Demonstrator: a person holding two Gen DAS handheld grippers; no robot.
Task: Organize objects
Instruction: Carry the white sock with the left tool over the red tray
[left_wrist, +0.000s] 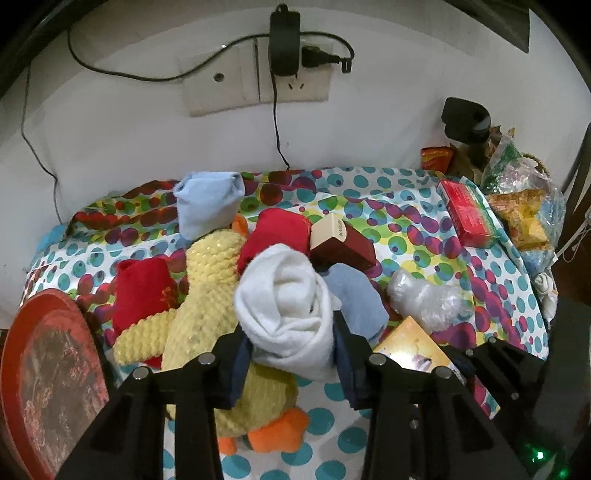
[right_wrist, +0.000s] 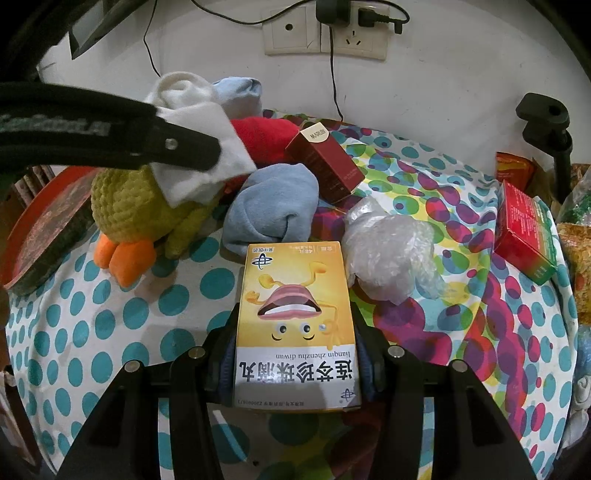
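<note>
1. While both hands work over the dotted cloth on the counter, each claw already has something between its fingers.
2. Left claw: pinching a rolled white sock, its pads pressing in from either side. In the right wrist view the sock hangs from that claw above the yellow plush duck, at the far left of the pile.
3. Right claw: clamped on the yellow medicine box. The box's long axis runs straight out along the fingers, away from the camera, its far end close to a light-blue sock roll.
4. Still loose on the counter: two red sock rolls beside the duck, a second blue roll at the far side, a dark red carton, a crumpled clear plastic bag and a red box on the right.
5. What the next move turns on (my judgement): a red round tray sits at the near left, beside the left claw and well away from the right one. The sock would most likely travel left and down to it, while the box belongs on the right with the other cartons.
</note>
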